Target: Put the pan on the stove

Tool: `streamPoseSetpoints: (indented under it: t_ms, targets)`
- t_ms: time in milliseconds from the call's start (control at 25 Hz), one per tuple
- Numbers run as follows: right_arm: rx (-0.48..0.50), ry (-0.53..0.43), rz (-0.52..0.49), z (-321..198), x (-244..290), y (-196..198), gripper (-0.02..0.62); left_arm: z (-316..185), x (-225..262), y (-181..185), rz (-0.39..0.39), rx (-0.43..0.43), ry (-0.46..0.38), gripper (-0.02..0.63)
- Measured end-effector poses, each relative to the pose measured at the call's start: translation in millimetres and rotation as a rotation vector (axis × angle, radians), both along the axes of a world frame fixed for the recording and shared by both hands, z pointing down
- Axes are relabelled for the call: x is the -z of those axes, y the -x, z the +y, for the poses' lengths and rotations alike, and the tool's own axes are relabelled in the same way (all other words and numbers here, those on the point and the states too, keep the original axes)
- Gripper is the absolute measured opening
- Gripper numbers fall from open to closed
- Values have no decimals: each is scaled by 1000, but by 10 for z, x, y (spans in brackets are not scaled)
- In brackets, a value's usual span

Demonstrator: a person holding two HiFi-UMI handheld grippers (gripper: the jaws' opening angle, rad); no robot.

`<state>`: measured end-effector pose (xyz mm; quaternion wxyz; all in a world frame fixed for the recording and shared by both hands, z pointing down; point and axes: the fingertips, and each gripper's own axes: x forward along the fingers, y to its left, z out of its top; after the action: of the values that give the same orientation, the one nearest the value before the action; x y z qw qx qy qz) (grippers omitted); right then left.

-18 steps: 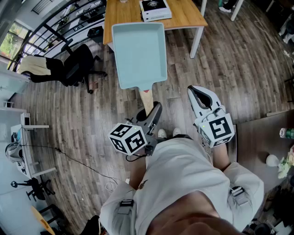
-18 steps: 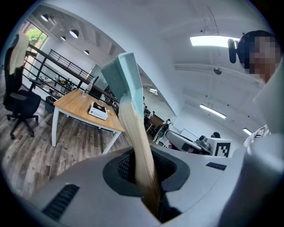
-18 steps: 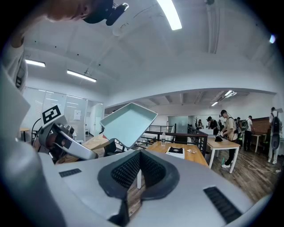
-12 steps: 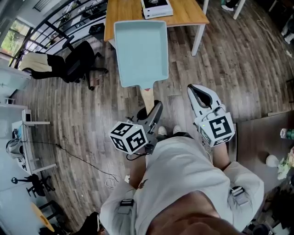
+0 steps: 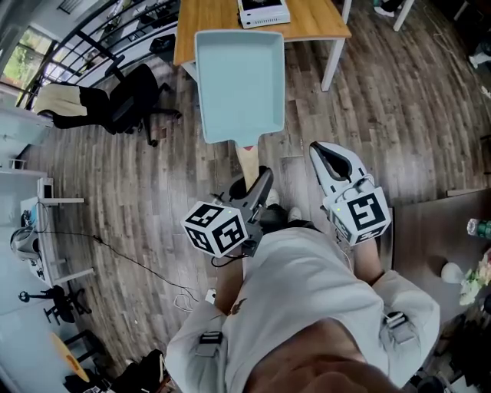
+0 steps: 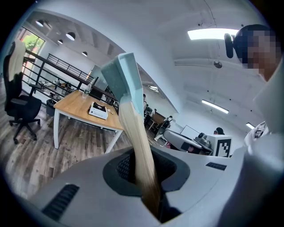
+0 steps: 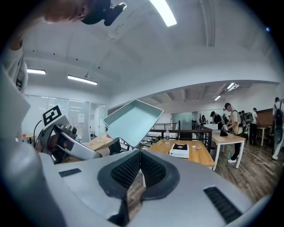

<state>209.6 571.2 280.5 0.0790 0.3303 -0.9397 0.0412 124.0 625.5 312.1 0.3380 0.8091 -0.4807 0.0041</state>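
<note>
The pan [image 5: 239, 84] is a pale teal, shallow rectangular tray with raised sides and a straight light wooden handle [image 5: 247, 160] at its near end. There is one pan, one white single-burner portable stove [image 5: 263, 11], one orange-topped wooden table [image 5: 311, 27] with white legs, and two hand-held grippers.

The left gripper [image 5: 259, 183] is clamped on the near end of the wooden handle; its own view shows the handle running out from between the two jaws. The pan juts away from it toward the far side, held in the air above the wood-plank floor [image 5: 368, 100], its hollow facing up. The stove sits on the table, farther off than the pan.

The right gripper [image 5: 326, 153] hangs to the right of the handle, apart from it, its jaws pressed together on nothing.
</note>
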Motion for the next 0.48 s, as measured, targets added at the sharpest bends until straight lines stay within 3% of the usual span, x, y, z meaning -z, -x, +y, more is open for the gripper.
streamPoseSetpoints:
  t_ms: [480]
  targets:
    - [-34, 6, 33, -540, -73, 306, 21, -589, -83, 319, 10, -47, 2, 57]
